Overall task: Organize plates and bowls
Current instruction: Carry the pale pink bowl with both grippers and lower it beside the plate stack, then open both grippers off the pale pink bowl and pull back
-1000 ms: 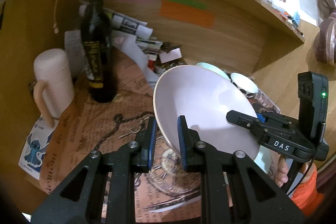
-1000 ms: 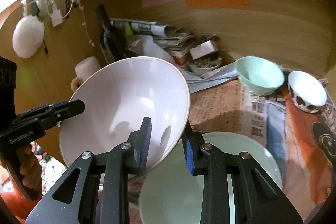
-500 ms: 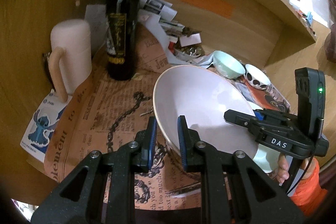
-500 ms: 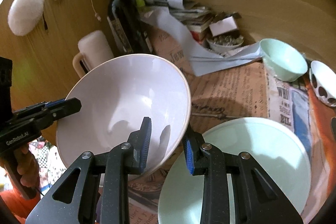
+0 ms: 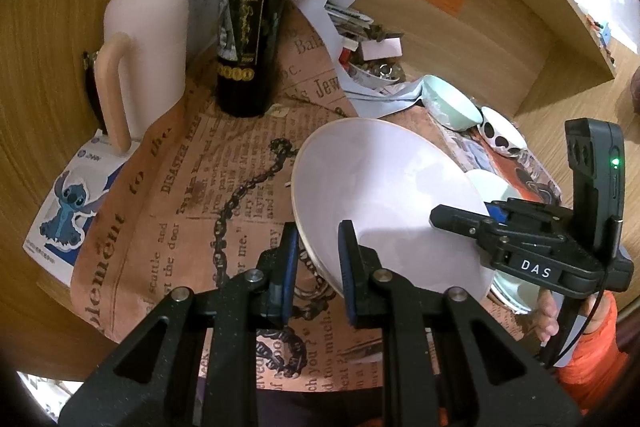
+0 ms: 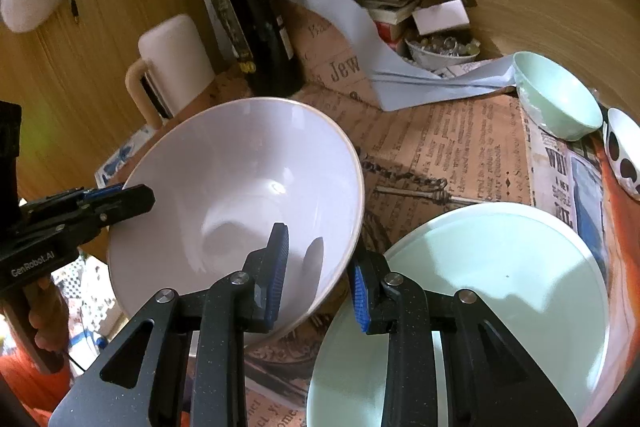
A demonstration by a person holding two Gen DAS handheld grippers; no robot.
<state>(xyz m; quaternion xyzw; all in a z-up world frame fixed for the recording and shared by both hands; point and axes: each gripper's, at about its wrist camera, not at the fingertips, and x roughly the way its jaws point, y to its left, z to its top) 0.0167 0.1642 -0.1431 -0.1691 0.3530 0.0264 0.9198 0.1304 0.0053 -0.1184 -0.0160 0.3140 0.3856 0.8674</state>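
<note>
The white bowl (image 6: 240, 195) has come down nearer the newspaper sheet (image 5: 192, 195), beside the pale green plate (image 6: 500, 287)

Right gripper (image 5: 460, 223) body: "DAS". Left gripper (image 6: 136, 197) body: "GenRobot.AI". Newspaper sheet (image 5: 180, 195): "DISASTER", "Seattle and the door". Wine bottle (image 5: 250, 27) label: script too small to read.

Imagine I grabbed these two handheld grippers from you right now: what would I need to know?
Left gripper and right gripper are each shut on the rim of the big white bowl, holding it tilted in the air over the newspaper-covered table.
The pale green plate lies right of it; the small green bowl and spotted bowl sit farther back.
Nothing is stacked yet; the white bowl needs setting down.
</note>
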